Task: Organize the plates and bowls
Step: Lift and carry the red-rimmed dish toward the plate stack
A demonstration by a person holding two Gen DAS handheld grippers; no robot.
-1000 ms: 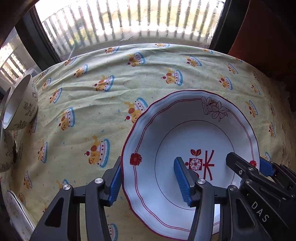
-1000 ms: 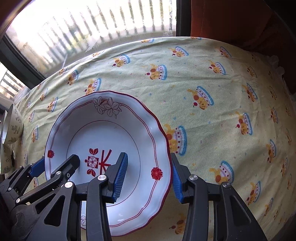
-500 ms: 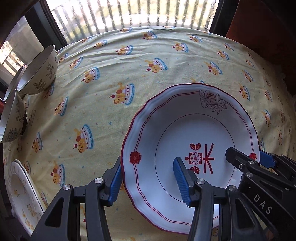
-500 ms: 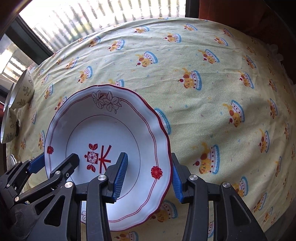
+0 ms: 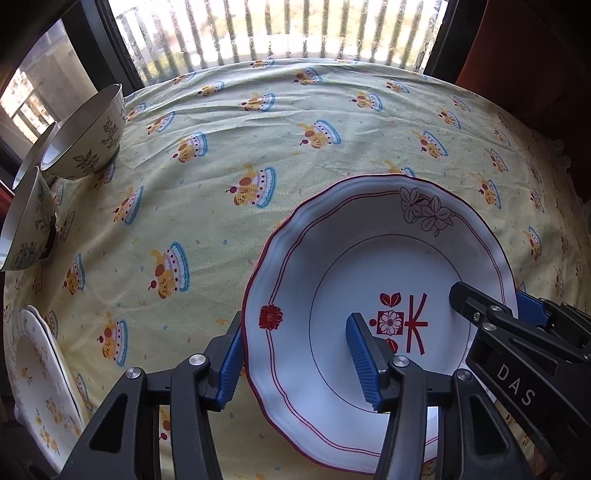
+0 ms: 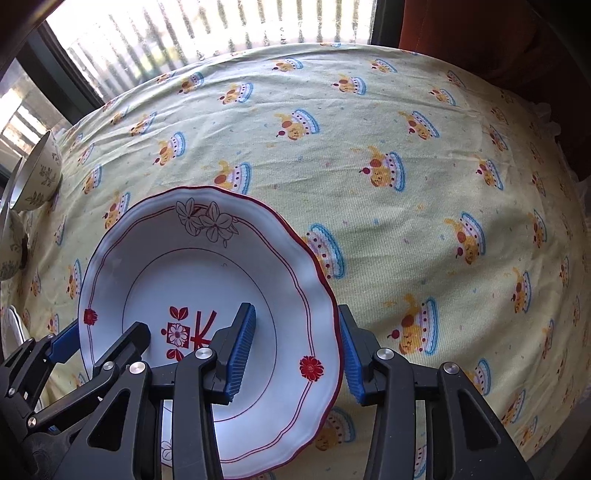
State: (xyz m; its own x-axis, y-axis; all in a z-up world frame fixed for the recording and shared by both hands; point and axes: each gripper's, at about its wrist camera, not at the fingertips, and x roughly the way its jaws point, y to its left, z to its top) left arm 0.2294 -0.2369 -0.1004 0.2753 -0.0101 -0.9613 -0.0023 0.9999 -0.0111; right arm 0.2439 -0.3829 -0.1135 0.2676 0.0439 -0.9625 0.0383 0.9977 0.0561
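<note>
- Blue-padded jaws of the left gripper (image 5: 295, 363) straddle the left rim of the white plate (image 5: 373, 258): one pad sits outside the red edge, the other inside the well beside the red flower-and-character mark. Whether the inner pad presses the plate I cannot tell; the outer one lies right against the rim.
- Opposite, the right gripper (image 6: 293, 349) straddles the plate's (image 6: 184, 273) right rim the same way, one pad inside the well, the other just outside the scalloped edge. Its jaws stand at a middling width with the rim between them, and a firm clamp cannot be confirmed.
- Each gripper shows in the other's view, at the plate's opposite side.
- Under the plate spreads a pale yellow tablecloth (image 6: 424, 147) printed with cake figures; whether the plate rests on it or is lifted just clear cannot be told.
- At the near left edge lies a flowered cream plate (image 5: 37, 387), well apart from the held one.
- Farther left stand two leaf-patterned bowls, a near bowl (image 5: 26, 229) and a far bowl (image 5: 86, 134), close together.
- Beyond the table's far edge is a window with railings (image 5: 280, 29).
</note>
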